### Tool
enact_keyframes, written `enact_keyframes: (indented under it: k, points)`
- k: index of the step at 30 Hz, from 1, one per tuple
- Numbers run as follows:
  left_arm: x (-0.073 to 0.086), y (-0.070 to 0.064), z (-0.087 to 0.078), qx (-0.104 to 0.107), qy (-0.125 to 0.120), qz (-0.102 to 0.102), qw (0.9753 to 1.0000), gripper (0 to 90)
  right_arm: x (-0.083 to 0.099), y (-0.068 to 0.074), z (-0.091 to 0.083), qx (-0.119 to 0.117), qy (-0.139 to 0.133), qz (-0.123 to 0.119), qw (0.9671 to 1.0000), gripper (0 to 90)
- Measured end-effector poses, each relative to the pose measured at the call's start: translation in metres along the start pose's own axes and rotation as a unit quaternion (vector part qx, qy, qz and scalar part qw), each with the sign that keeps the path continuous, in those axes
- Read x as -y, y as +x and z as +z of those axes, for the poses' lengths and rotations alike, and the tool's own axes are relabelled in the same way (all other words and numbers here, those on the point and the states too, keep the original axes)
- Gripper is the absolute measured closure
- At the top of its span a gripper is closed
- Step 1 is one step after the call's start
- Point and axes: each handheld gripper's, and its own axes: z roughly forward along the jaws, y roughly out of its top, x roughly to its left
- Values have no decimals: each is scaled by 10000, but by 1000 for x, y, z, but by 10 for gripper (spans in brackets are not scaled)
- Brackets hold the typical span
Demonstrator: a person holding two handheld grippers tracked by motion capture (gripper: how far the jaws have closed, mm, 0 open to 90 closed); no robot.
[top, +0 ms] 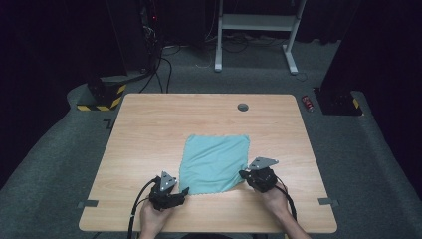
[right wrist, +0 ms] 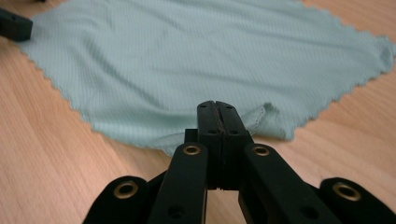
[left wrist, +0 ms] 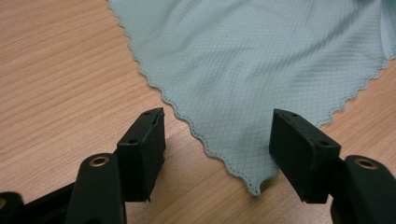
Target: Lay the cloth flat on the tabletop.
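A pale teal cloth (top: 215,162) with a scalloped edge lies spread on the wooden table (top: 149,129), a little right of centre. My left gripper (top: 183,192) is at the cloth's near left corner. In the left gripper view it (left wrist: 219,122) is open, and the cloth's (left wrist: 243,74) pointed corner lies flat between the jaws without touching them. My right gripper (top: 244,174) is at the near right corner. In the right gripper view it (right wrist: 217,106) is shut on the cloth (right wrist: 187,56), whose edge bunches up around the closed jaws.
A round cable hole (top: 243,107) sits near the table's far edge. Grey tape marks (top: 87,203) (top: 328,201) lie at the near corners. On the floor beyond are a white desk frame (top: 291,59), a striped black-and-yellow base (top: 102,97) and a small red object (top: 308,103).
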Motion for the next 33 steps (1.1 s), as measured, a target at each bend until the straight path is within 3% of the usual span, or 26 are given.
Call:
enact_keyframes:
  k: [9, 12, 17, 24, 30, 33]
  points:
    - [0, 0, 0, -9, 3, -2, 10000, 358, -19, 3, 39, -3, 282, -101, 9995, 893]
    - [0, 0, 0, -19, 7, -6, 10000, 354, -20, 3, 49, -50, 286, -19, 9996, 829]
    - [0, 0, 0, -26, 8, -9, 10000, 350, -20, -1, 33, -29, 10, 202, 9998, 813]
    - [0, 0, 0, -30, 7, -12, 10000, 349, -7, 0, 2, 114, -164, 96, 9998, 837]
    - [0, 0, 0, -31, 8, -12, 10000, 349, 0, -2, 3, 118, -223, 242, 9994, 803]
    - [0, 0, 0, -31, 7, -14, 10000, 349, -2, 2, 7, 72, -292, 196, 9994, 740]
